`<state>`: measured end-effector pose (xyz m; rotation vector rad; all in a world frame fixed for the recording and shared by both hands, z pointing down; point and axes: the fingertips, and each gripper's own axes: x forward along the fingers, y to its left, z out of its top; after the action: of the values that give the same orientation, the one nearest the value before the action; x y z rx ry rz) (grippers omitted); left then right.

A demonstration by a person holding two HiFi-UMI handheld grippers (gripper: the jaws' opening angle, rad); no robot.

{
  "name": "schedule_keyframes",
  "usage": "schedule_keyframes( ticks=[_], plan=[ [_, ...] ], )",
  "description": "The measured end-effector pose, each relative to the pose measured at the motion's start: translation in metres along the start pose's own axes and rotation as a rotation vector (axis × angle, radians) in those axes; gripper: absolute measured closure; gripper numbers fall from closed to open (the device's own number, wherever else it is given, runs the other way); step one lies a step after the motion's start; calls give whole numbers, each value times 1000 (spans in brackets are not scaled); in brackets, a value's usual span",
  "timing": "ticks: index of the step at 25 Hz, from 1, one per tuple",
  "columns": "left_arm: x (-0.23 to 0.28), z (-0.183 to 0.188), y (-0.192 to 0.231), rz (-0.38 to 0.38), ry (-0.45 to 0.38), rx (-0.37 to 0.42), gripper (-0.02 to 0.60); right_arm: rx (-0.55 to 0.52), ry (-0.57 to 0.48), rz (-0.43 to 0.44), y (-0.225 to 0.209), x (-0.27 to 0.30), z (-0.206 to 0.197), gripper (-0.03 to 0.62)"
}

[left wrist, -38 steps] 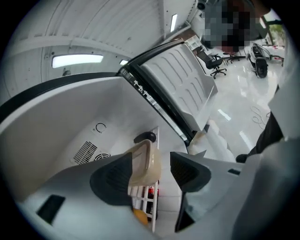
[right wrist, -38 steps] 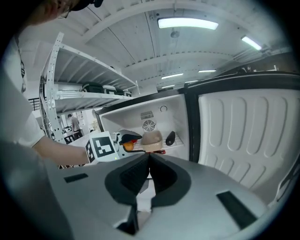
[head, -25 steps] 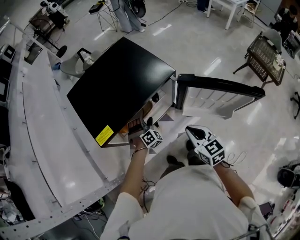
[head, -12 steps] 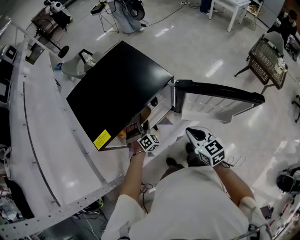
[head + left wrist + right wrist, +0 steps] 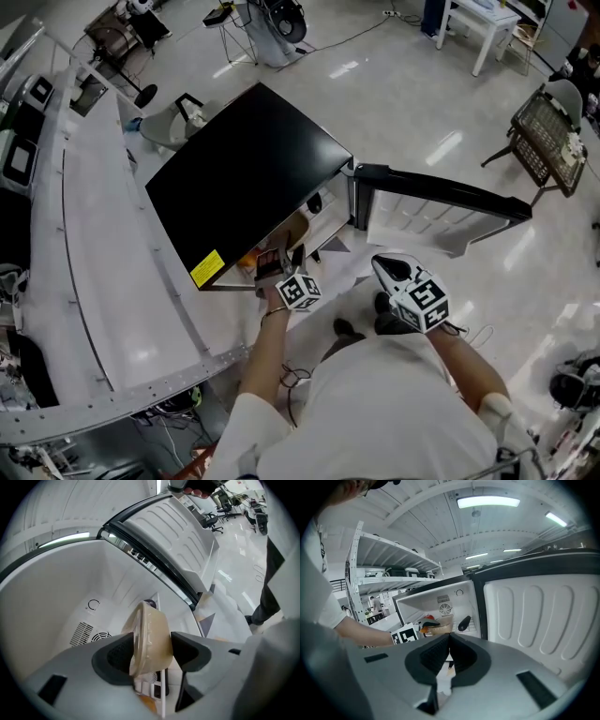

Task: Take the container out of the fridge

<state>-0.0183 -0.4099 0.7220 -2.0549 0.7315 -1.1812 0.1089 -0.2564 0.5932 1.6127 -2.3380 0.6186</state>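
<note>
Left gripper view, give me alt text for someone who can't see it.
The left gripper, its jaws having just been closing, clamps a translucent beige container inside the white fridge. The fridge's door stands open at upper right.

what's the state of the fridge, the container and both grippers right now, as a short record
fridge: small white fridge with a black top
door: white-lined fridge door, swung wide open
container: translucent beige plastic container, at the fridge opening, between the left jaws
left: left gripper, jaws have just been closing, pads on the container
right: right gripper, jaws shut, empty, held back outside the fridge
</note>
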Motion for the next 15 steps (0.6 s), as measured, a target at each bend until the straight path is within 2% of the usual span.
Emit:
schedule_keyframes(
  ticks=[8, 15],
  plan=[
    [-22, 21, 11, 20, -37, -66, 342, -23, -6, 46, -6, -4, 6, 589],
    [-48, 45, 24, 64, -65, -166, 347, -31, -16, 95, -20, -3, 13, 589]
  ],
)
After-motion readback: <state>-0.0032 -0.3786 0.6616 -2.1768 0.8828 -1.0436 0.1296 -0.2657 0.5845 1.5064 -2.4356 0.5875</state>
